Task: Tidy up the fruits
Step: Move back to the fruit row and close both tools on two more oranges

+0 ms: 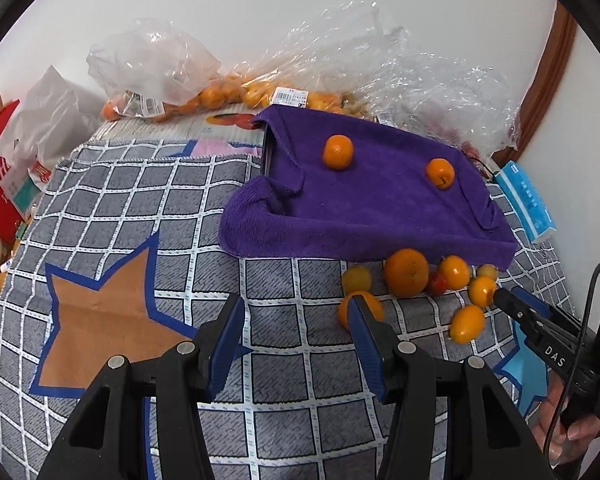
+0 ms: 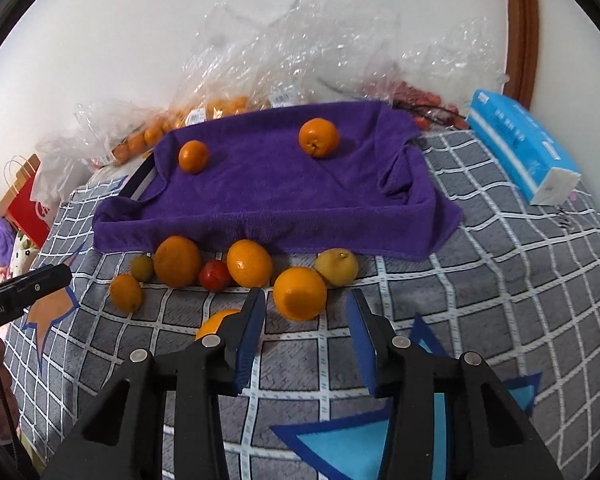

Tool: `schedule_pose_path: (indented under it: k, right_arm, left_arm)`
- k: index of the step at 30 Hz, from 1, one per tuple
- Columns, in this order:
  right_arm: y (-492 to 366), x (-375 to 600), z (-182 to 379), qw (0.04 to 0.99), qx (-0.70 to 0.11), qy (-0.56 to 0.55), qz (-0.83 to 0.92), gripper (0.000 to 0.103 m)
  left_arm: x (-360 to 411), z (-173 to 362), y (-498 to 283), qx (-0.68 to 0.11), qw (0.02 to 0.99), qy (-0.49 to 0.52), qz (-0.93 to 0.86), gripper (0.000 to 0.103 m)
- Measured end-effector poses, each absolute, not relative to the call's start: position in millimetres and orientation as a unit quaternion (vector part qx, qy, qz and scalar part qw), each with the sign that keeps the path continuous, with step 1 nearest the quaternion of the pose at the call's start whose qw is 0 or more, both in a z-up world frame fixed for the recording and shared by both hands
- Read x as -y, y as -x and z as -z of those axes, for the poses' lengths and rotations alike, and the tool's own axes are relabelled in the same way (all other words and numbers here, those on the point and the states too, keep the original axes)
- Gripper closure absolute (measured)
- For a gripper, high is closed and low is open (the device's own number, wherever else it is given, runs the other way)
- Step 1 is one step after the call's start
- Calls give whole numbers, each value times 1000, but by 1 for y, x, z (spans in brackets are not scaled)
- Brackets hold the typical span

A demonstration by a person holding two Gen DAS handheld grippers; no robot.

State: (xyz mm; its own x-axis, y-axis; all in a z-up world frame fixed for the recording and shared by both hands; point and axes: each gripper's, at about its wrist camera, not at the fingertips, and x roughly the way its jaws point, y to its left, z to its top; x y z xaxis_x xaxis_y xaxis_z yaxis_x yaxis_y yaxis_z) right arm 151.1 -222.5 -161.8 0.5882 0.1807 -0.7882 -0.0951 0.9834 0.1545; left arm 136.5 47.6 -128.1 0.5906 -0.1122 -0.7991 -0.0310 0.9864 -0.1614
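Your loose fruits are lying in a cluster on the grey checked cloth [image 2: 500, 264], right against the near edge of the purple terry towel [image 2: 268, 192]. Closest to that edge in the right wrist view are a large round orange [image 2: 177, 261], a small red fruit [image 2: 215, 275], an oval orange [image 2: 249, 263] and a yellowish citrus [image 2: 337, 267]. Just nearer you than these is sitting another round orange [image 2: 299, 293]. A small greenish fruit [image 2: 141, 267] and a small oval orange [image 2: 126, 292] are lying at the left end of the cluster. Two more oranges, a smaller one [image 2: 193, 156] and a larger one [image 2: 319, 137], are already resting on top of the towel, well apart from each other.

Your right gripper [image 2: 306, 300] is hanging over the cloth with its blue pads apart and gripping nothing; the round orange is sitting just ahead of its tips. A further orange [image 2: 216, 322] is half hidden behind its left finger.

Your left gripper [image 1: 296, 304] is standing apart too, empty, with an orange [image 1: 360, 308] partly hidden behind its right finger.

Beyond the towel, clear plastic bags of oranges [image 1: 204, 96] are crowding the wall. A blue tissue pack [image 2: 520, 144] is lying to the towel's right, and a red paper bag [image 1: 0, 168] is standing to its far left.
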Motion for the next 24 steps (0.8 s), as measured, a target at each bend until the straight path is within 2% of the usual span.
schedule_pose_path:
  k: [11, 12, 13, 24]
  right_arm:
    - [-172, 216, 188, 876, -473, -48, -84, 60]
    - [-172, 216, 189, 877, -471, -49, -83, 61]
    - [-173, 217, 189, 876, -471, -51, -85, 69]
    - [-151, 240, 184, 879, -466, -61, -83, 69]
  left_arm:
    - [-37, 146, -145, -470, 877, 81, 51, 52]
    - [-35, 148, -145, -473, 876, 82, 53, 52]
    - [-33, 150, -147, -476, 874, 82, 54, 52]
    - [-2, 166, -157, -501, 859, 66, 82, 52]
